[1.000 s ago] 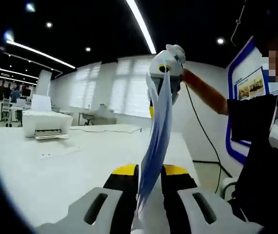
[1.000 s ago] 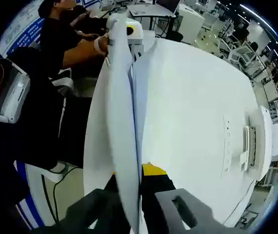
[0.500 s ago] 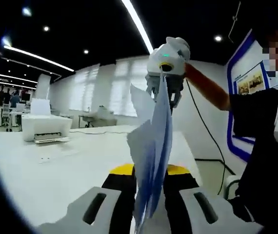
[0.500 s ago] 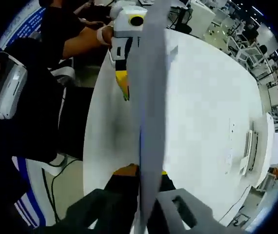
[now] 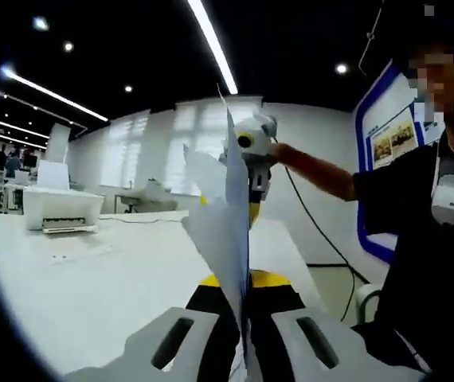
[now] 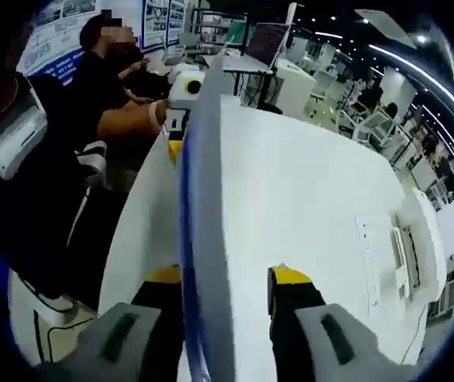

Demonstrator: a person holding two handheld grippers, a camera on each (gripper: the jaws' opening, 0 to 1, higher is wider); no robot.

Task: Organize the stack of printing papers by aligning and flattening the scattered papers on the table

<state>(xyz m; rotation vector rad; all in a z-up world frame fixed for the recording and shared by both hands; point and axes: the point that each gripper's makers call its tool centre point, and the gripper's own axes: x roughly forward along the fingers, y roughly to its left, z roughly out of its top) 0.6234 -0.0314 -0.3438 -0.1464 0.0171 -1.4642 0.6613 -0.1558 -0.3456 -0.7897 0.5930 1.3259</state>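
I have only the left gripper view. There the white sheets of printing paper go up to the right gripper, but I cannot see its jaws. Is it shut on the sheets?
Observer: No. In the right gripper view the right gripper is open. Its jaws stand well apart, and the white sheets of printing paper pass between them, close to one jaw.
Operator: What holds the sheets at the other end?
Observer: The left gripper, far up that view, beside the edge of the white table.
Operator: Do the sheets fan out there, as in my view?
Observer: From that side they show as one narrow band, edge-on.
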